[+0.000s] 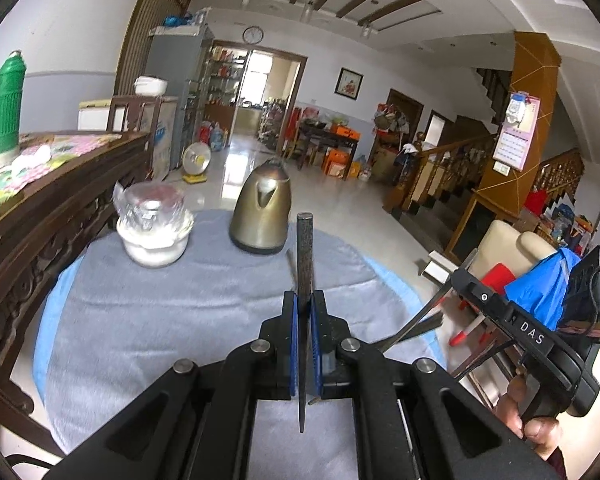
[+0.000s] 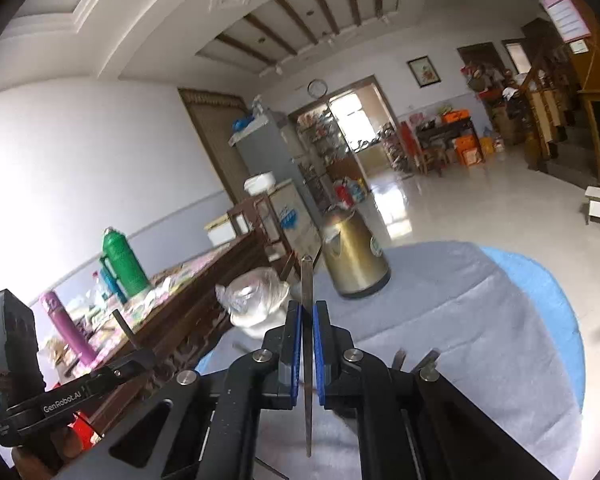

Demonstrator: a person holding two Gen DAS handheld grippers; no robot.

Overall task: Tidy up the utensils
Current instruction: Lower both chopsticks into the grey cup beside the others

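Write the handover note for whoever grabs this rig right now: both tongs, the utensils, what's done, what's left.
Left tongs: shut on a dark flat utensil handle that sticks up and forward.
Right tongs: shut on a thin metal utensil, held the same way.
Both are in the air over the grey cloth on the round table. The kettle and the wrapped white bowl stand at its far side.
Done: one utensil picked up in each hand.
Left: set both down together; no holder or tray is in view, so find the spot first.
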